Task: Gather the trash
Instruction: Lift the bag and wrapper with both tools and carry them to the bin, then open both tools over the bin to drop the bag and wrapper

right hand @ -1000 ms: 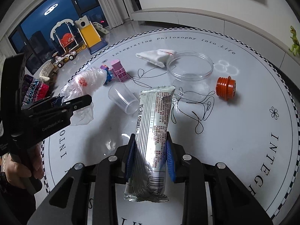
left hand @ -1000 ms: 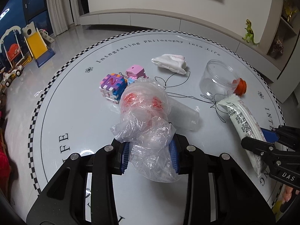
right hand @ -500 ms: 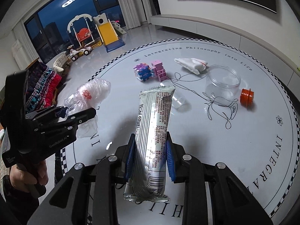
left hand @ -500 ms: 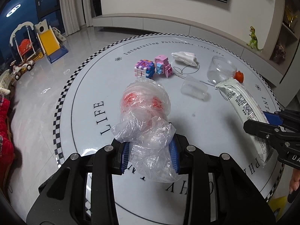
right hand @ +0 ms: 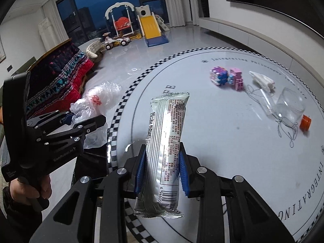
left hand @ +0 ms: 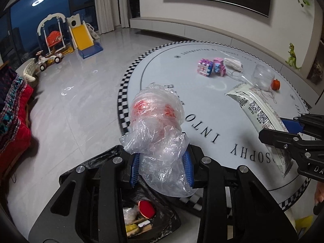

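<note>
My left gripper [left hand: 161, 167] is shut on a crumpled clear plastic bag [left hand: 157, 125] with red print, held over the edge of the round white table [left hand: 202, 93]. Right under it gapes a bin lined with a black bag [left hand: 141, 212], with a red lid and scraps inside. My right gripper [right hand: 162, 175] is shut on a long silver snack wrapper [right hand: 166, 141], upright above the table's checkered rim. In the right wrist view the left gripper [right hand: 85, 121] and its plastic bag [right hand: 97, 101] show at the left, with a hand on the handle. The right gripper's fingers [left hand: 283, 139] and wrapper [left hand: 257, 109] show at right in the left wrist view.
Far across the table lie toy block cubes [right hand: 226, 77], a white cloth [right hand: 263, 81], a clear jar [right hand: 289, 105] with tangled thread, and an orange cap [right hand: 305, 122]. On the floor are a toy slide [left hand: 81, 38], a ride-on car and a red patterned blanket [left hand: 12, 109].
Both grippers have pulled back from the table's middle toward its near edge, keeping hold of their items. The table objects look farther away, and the black-lined bin has come into view under the left gripper.
</note>
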`<action>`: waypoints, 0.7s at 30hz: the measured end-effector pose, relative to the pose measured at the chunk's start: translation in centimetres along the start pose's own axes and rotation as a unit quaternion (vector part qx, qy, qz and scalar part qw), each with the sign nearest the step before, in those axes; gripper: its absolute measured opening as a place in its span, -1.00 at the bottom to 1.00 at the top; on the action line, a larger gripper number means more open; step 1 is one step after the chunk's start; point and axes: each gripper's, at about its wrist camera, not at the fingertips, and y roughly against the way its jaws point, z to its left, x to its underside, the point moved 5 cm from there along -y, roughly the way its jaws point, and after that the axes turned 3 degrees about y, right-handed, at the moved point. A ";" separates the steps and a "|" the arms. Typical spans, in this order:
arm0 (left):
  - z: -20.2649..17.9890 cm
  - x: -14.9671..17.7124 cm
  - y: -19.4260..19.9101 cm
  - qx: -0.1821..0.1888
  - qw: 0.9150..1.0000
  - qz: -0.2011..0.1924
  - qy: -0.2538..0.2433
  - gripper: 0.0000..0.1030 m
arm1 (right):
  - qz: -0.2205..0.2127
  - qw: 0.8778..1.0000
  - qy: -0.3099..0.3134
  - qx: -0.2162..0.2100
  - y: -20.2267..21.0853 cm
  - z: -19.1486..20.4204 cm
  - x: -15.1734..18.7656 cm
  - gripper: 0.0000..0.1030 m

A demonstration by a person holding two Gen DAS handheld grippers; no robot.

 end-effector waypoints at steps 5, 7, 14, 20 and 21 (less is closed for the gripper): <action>4.4 2.9 1.3 -0.027 0.999 0.005 0.038 -0.32 | 0.011 0.999 0.043 -0.031 -1.5 5.5 0.1 -0.39; 5.8 4.0 1.6 -0.041 0.998 0.009 0.049 -0.32 | 0.017 0.997 0.061 -0.041 -2.0 7.7 0.3 -0.39; 11.0 8.2 2.5 -0.078 0.992 0.028 0.097 -0.32 | 0.042 0.989 0.119 -0.074 -4.2 14.0 1.7 -0.39; 14.1 11.2 2.7 -0.106 0.985 0.046 0.125 -0.32 | 0.064 0.982 0.150 -0.091 -5.8 17.7 3.0 -0.39; 14.7 11.8 2.8 -0.110 0.984 0.049 0.130 -0.32 | 0.068 0.982 0.152 -0.094 -6.1 18.1 3.2 -0.39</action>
